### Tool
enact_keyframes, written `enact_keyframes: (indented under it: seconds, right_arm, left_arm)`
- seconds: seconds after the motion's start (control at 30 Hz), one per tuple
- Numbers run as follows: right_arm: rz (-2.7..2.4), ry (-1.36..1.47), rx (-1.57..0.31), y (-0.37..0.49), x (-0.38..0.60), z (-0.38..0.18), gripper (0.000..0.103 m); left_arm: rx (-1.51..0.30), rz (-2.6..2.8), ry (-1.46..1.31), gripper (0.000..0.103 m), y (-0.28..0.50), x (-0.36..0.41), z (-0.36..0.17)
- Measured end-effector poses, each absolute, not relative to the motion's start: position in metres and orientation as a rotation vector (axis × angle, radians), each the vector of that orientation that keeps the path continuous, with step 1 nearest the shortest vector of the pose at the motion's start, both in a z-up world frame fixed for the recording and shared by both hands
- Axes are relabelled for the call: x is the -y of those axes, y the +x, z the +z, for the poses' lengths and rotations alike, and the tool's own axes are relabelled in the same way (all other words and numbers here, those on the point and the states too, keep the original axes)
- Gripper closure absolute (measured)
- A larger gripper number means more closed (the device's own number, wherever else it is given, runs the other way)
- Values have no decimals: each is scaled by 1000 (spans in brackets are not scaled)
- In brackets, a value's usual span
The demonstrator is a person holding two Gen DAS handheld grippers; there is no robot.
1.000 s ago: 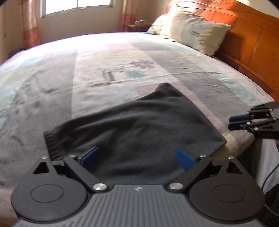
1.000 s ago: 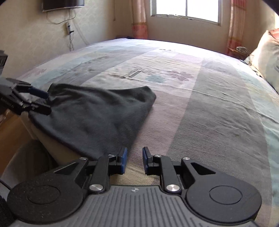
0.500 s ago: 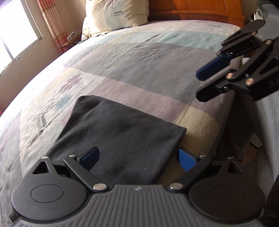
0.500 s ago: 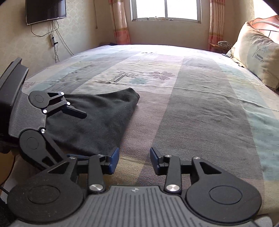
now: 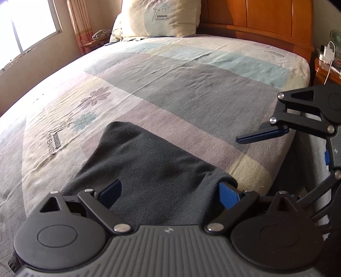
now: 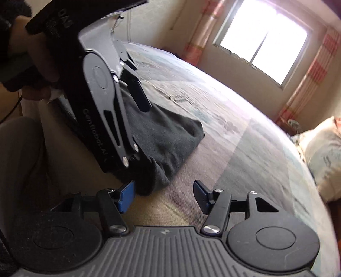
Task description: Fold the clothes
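Lining up on the dark garment (image 5: 153, 170) at the bed (image 5: 191, 89) corner

Our left gripper (image 5: 170, 191) straddles its near edge, fingers spread wide, gripping nothing; our right gripper (image 6: 164, 196) hangs beside it, open and empty, probably ready to grab the corner.

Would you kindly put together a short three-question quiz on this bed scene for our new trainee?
1. True or false: the left gripper has its jaws wide apart, with the dark garment between them.
2. Which word is printed on the pillow? A) DREAMCITY B) SLEEPWELL C) HOMELAND
3. Fill in: the right gripper is ____, with nothing between its jaws.

Key: 1 true; 2 A; 3 open.
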State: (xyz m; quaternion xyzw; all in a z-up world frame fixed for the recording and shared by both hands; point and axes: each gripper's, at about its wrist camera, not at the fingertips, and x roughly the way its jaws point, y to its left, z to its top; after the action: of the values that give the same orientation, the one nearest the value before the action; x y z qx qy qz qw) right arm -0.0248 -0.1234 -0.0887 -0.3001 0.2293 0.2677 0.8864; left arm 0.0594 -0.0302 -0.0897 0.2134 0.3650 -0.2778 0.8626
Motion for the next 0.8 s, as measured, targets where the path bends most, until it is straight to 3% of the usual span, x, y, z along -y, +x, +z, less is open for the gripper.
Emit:
enact_keyframes:
  seconds: [0.47, 0.6, 0.8]
  right_arm:
    - [368, -957, -316, -16, 79, -122, 32]
    - [349, -957, -326, -22, 93, -121, 26]
    - [374, -948, -317, -25, 87, -116, 26]
  left_arm:
    - [-827, -637, 165, 8, 77, 0, -79]
    - [-826, -583, 132, 8, 78, -21, -78]
    - [-896, -465, 136, 8, 78, -47, -102]
